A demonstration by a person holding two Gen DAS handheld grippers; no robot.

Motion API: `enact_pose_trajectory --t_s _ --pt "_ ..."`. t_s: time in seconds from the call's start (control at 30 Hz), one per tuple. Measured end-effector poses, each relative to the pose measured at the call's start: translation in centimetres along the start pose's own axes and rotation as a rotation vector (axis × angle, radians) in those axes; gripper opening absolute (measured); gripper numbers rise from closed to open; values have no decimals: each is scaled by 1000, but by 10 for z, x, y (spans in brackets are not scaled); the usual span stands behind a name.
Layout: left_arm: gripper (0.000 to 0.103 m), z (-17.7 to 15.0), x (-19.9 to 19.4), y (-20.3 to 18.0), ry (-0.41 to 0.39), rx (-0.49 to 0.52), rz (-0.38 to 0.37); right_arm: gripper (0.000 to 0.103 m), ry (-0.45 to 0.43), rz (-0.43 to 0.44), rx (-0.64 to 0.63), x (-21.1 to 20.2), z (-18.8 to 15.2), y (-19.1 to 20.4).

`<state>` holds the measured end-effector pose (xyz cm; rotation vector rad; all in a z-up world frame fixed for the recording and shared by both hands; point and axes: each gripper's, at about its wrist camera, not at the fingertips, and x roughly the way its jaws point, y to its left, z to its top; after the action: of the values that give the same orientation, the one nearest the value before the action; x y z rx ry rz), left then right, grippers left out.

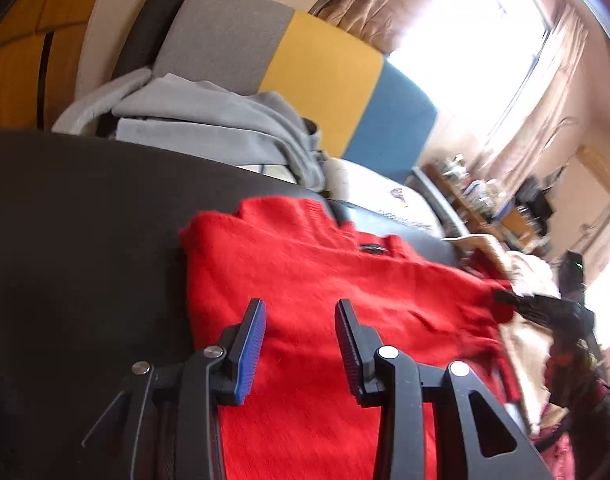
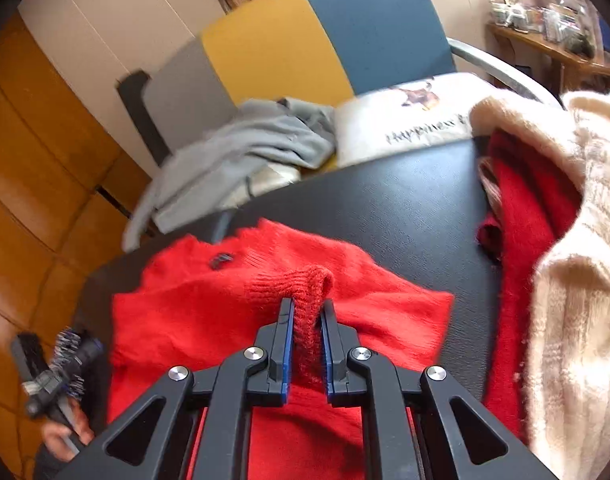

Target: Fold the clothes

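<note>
Sweater cuff (image 2: 308, 312) seemingly pinched between fingers (image 2: 286, 340).

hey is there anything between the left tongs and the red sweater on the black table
Nothing visible. The left tongs hang open directly over the red sweater, with no object between. The right tongs are shut on its ribbed cuff.

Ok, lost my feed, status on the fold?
Left gripper open, over red sweater. Right gripper shut on its cuff. Cream sweater piled alongside.
</note>
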<state>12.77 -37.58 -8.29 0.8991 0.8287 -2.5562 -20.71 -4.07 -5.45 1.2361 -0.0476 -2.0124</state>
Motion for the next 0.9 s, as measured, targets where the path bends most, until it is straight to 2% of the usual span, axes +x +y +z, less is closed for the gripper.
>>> enact_pose_trajectory --t_s 0.13,0.2,0.23,0.3,0.4,0.5,0.63,0.7,0.77,0.83,0.9 --pt "36 -1 39 10 121 20 135 14 69 -91 36 27 -10 -22" --pt "38 -3 42 14 133 38 162 24 68 -123 54 32 -14 -31" --pt "38 -3 41 16 145 38 168 30 55 -139 44 31 -13 -33" --pt "38 0 37 17 162 27 183 48 25 -181 9 26 -11 -32" --pt "36 6 27 5 127 58 166 50 -81 -237 -107 4 -8 -11" --pt "36 18 30 -11 86 105 152 51 -113 -166 -245 -2 -15 24" --pt "36 32 50 -17 64 122 160 52 -48 -110 -396 24 -36 67" --pt "37 32 63 -7 99 107 206 54 -8 -123 -410 41 -46 72" --pt "40 25 66 11 103 47 199 56 24 -154 -380 58 -55 67" --pt "40 24 64 16 105 26 193 57 -10 -115 -313 60 -67 51" --pt "40 26 60 15 106 26 189 58 -39 -82 -313 56 -74 45"
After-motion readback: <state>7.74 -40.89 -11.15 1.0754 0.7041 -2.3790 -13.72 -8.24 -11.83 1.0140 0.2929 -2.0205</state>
